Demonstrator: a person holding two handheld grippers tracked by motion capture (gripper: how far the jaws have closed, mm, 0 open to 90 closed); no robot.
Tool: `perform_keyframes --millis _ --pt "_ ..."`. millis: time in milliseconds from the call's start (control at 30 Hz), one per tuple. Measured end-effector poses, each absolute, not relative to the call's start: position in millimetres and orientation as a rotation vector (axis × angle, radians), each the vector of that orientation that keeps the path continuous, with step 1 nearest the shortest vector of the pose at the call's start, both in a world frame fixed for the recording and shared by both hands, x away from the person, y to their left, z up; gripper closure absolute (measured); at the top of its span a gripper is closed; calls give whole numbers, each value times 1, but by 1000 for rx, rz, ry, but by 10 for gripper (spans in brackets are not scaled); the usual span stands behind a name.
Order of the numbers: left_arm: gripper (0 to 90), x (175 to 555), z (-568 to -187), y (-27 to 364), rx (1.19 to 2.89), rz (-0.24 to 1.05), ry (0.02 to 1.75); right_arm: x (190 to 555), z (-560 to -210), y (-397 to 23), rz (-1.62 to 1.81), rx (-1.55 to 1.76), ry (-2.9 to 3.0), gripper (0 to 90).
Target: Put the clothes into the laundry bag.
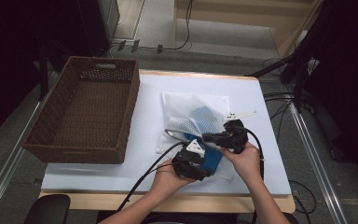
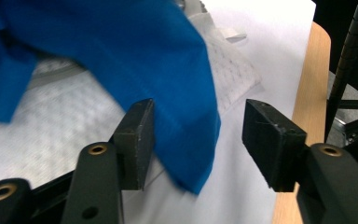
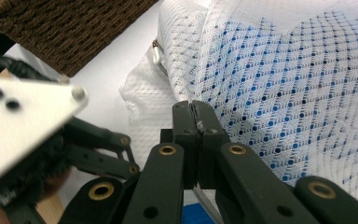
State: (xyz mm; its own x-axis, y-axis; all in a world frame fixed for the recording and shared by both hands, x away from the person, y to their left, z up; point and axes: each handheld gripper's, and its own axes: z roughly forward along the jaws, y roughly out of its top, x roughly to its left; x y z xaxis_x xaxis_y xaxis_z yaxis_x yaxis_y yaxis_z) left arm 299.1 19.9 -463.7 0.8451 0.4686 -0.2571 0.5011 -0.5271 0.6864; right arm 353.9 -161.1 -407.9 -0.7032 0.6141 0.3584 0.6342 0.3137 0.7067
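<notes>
Blue cloth (image 2: 135, 70) hangs between the parted left gripper (image 2: 198, 140); right gripper (image 3: 196, 135) pinches the mesh bag (image 3: 279, 93).

No text, label, brand, number or sign can be read in any of these views.

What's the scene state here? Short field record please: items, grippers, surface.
work in hand: blue cloth going into a white mesh bag
blue cloth: part inside the bag, part hanging out at its near edge
left gripper: open, cloth edge between the jaws, pads not pressing on it
right gripper: shut, pinching the mesh bag's edge, near the zip
wicker basket: left on the table, nothing visible inside
table: white cover, wooden edge
</notes>
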Motion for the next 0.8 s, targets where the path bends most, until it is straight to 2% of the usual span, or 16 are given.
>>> perform_keyframes --millis 133,200,300,400,567,800 --pt "422 302 -472 14 2220 -23 708 354 -408 -162 -1376 -1203 -2524 900" --pt "448 301 -475 13 2208 11 694 354 -408 -162 -1380 -1203 -2525 900" --pt "583 300 -476 14 2202 70 695 354 -408 -162 -1381 -1204 -2523 900" --pt "756 302 -478 16 2201 87 698 354 -408 -162 -1379 -1205 -2526 900" --pt "882 306 -476 21 2187 34 726 354 -407 -163 -1383 -1206 -2522 900" --pt "893 323 -462 38 2201 66 757 354 -407 -163 -1384 -1205 -2521 900"
